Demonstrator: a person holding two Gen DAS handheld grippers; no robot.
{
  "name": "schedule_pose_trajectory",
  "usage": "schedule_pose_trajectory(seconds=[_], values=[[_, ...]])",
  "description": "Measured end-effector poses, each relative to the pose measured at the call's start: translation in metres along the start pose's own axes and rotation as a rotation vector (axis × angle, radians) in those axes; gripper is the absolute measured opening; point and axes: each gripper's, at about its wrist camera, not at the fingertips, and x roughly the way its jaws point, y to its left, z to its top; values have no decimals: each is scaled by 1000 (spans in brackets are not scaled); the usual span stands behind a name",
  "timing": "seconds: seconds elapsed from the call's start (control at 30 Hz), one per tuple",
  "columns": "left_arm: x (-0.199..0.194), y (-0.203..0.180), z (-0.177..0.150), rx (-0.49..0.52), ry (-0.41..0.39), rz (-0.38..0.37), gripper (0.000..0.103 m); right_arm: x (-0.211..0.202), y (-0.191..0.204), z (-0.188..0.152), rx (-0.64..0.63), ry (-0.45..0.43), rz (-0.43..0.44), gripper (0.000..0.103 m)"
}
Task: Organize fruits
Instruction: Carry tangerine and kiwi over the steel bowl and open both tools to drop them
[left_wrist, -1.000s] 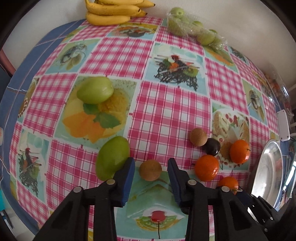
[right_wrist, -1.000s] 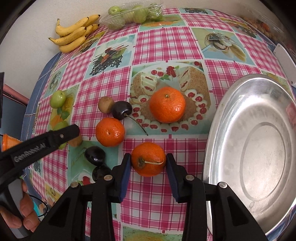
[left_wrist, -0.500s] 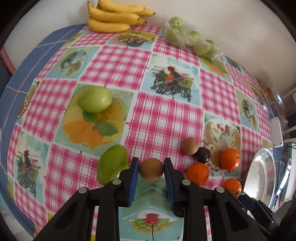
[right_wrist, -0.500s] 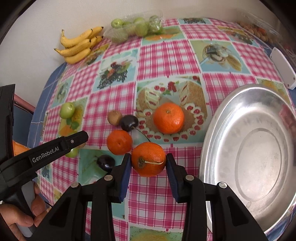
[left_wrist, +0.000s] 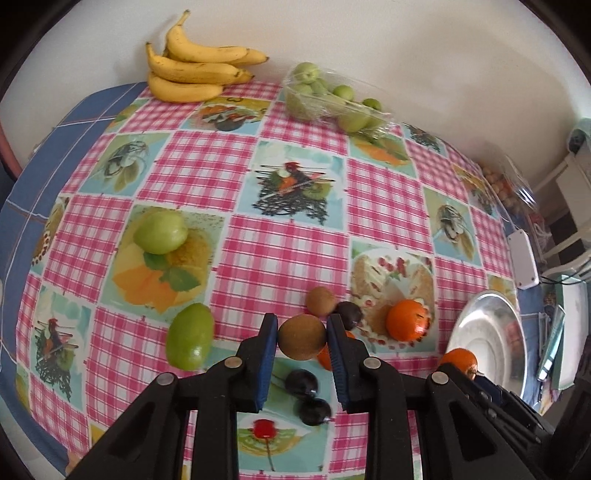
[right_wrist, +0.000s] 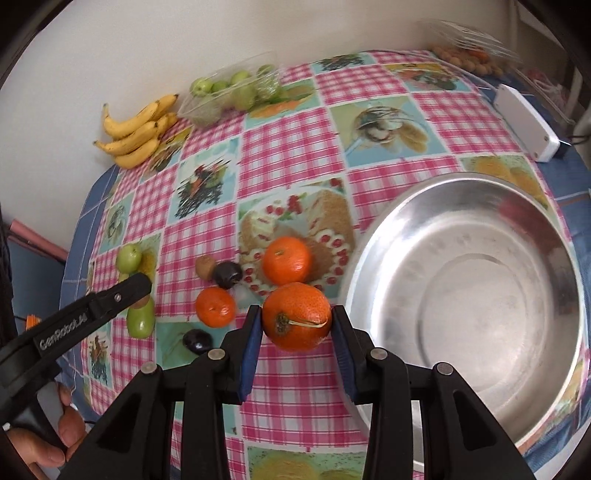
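Nearby, steel bowl (right_wrist: 369, 258) bare inside; clear tray (left_wrist: 295, 83) holds green fruits (left_wrist: 354, 120).

A home dining spot: food-print checked tablecloth (left_wrist: 192, 173), bananas (left_wrist: 195, 70) against a plain wall (left_wrist: 406, 55).

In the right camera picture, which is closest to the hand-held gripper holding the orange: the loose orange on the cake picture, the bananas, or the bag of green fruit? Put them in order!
From the right hand-held gripper:
1. Loose orange, just beyond it.
2. Bananas and the bag of green fruit, both at the far edge by the wall, too close to call.
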Motion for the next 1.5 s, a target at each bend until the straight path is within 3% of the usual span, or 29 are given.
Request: schedule_pose_trajectory(seconds=[0.47, 0.7, 1.03, 1.43, 1.5], values=[[7, -97, -38, 227, 53, -96, 29, -25, -97, -6, 265, -20, -199, 39], [20, -140, -58, 329, 81, -131, 29, -33, -132, -13, 376, -25, -212, 39], [39, -174, -78, 416, 109, -161, 29, -23, -142, -22, 401, 31, -199, 39], [47, -175, -83, 440, 131, -152, 30, -35, -147, -39, 409, 44, -189, 40], [48, -175, -83, 439, 134, -150, 30, -25, -142, -27, 410, 43, -187, 40]])
